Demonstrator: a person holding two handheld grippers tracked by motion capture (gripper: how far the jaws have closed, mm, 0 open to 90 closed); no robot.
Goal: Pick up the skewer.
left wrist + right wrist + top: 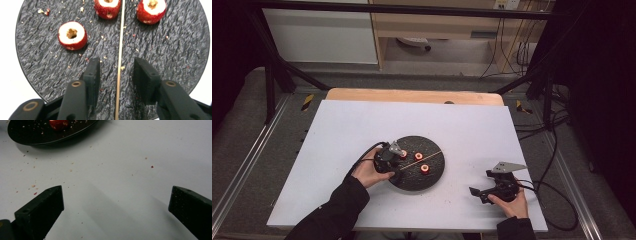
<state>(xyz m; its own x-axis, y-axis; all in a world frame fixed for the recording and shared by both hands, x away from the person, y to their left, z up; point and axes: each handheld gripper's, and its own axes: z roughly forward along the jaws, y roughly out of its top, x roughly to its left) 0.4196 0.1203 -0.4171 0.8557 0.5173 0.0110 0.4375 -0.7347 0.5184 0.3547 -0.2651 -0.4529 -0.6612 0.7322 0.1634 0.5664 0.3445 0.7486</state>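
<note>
Left tool (117, 75) astride one skewer (120, 50), three hawthorns (72, 35), one plate (175, 50)

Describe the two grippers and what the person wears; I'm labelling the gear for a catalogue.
Both are black, hand-held tools. The left gripper has two flat, blocky black jaws on arms with brass-coloured rivets. The right gripper carries a grey three-cornered plate on top, and a black cable loops from it across the table; another black cable trails from the left one. The person wears dark long sleeves.
</note>
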